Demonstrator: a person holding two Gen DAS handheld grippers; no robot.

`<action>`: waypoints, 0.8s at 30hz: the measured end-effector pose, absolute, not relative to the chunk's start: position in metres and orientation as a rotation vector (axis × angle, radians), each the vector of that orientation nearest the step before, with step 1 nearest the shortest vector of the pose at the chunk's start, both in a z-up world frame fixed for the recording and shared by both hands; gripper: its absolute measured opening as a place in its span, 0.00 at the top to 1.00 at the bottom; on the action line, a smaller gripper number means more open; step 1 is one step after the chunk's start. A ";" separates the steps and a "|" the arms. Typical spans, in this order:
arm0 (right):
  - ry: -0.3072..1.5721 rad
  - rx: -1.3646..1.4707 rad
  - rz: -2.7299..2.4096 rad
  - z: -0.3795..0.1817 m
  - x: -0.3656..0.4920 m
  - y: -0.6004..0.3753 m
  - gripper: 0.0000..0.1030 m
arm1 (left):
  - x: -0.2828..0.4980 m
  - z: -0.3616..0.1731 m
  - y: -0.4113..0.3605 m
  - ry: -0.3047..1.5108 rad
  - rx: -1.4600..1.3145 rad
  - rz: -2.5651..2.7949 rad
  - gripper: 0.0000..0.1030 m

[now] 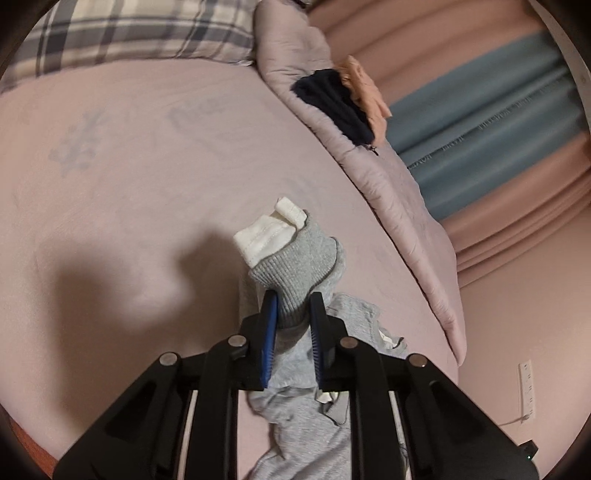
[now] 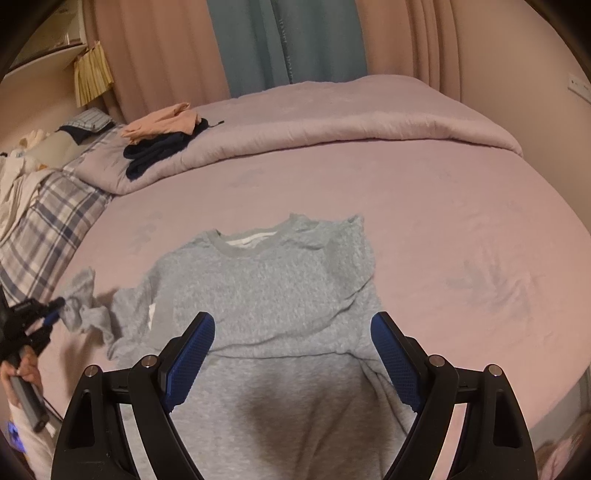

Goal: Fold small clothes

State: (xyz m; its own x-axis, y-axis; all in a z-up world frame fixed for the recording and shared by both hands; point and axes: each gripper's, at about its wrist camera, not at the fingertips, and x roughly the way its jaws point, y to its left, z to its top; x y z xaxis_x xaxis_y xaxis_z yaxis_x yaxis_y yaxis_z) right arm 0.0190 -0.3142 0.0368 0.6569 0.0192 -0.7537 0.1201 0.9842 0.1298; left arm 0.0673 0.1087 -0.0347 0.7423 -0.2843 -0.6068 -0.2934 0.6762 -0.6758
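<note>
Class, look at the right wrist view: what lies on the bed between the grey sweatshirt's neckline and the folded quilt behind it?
Nothing: in the right wrist view, only bare pink sheet separates the grey sweatshirt from the quilt.

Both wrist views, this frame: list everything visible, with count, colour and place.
sweatshirt: one, grey, flat on the bed
sleeve cuff: one, grey ribbed, white lining, pinched by the left gripper
bed sheet: one, pink
comforter: one, lilac, bunched along the bed's far side
dark garment: one, navy, on the comforter
peach garment: one, on the navy one
plaid pillow: one
curtains: pink and blue
left gripper: shut on the cuff
right gripper: open, above the sweatshirt
hand: one, holding the left gripper
</note>
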 end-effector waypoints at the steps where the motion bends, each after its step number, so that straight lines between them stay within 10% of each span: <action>1: 0.852 0.175 -0.056 0.037 0.018 -0.315 0.16 | 0.069 -0.032 0.105 0.762 -0.837 0.003 0.84; 24: 0.802 0.239 -0.113 0.046 0.001 -0.347 0.16 | 0.081 -0.004 0.025 0.793 -0.704 -0.171 0.85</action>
State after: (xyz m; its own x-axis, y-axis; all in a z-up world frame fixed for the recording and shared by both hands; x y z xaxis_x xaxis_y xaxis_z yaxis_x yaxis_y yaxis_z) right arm 0.0009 -0.3465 0.0458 0.6911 -0.0100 -0.7227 0.1905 0.9671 0.1688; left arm 0.0814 0.0251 -0.0042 0.7016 -0.3929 -0.5945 -0.1134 0.7621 -0.6375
